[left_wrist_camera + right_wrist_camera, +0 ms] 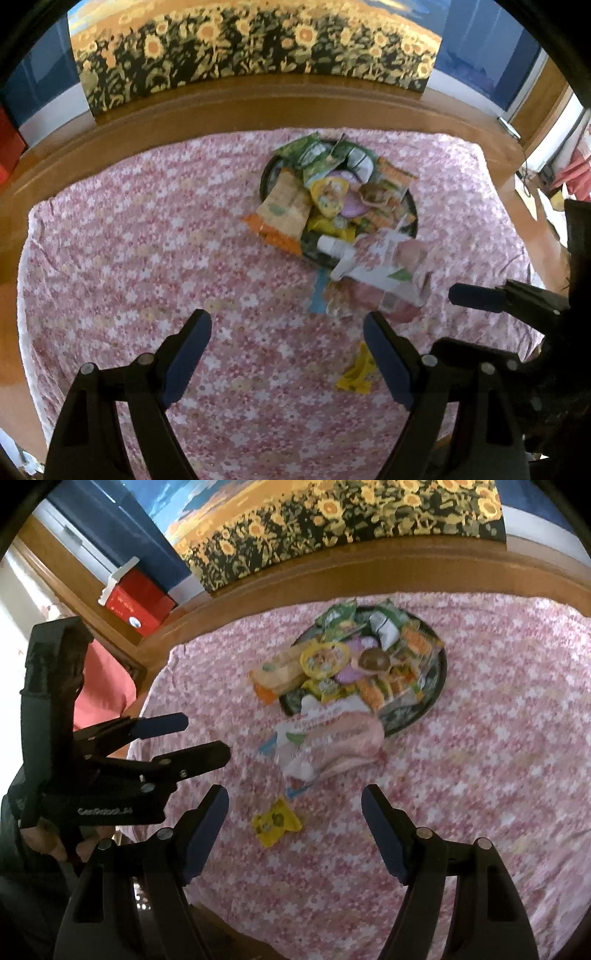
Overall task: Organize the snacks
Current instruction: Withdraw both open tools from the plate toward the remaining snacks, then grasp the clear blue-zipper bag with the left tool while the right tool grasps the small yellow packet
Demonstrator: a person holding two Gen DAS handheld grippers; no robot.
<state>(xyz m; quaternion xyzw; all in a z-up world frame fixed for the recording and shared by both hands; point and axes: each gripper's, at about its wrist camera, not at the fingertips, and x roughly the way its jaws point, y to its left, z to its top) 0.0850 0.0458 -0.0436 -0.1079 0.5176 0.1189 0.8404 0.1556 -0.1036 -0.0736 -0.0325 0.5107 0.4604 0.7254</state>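
A dark round tray [266, 177] [439, 679] on the pink floral cloth is heaped with several snack packets. An orange and beige bag [284, 214] [277, 675] hangs over its left rim. A large pink and white packet [384, 280] [332, 742] lies against the tray's near rim. A small yellow packet [356, 373] [275, 821] lies alone, nearer to me. My left gripper [288, 332] [205, 736] is open and empty, above bare cloth left of the yellow packet. My right gripper [293, 797] [447, 319] is open and empty, with the yellow packet just beyond its fingertips.
The floral cloth [147, 258] covers a wooden table [147, 122]. A sunflower painting [258, 40] leans along the back edge. A red box [140, 602] sits at the back left corner. A hand [48, 838] holds the left gripper by the table's left edge.
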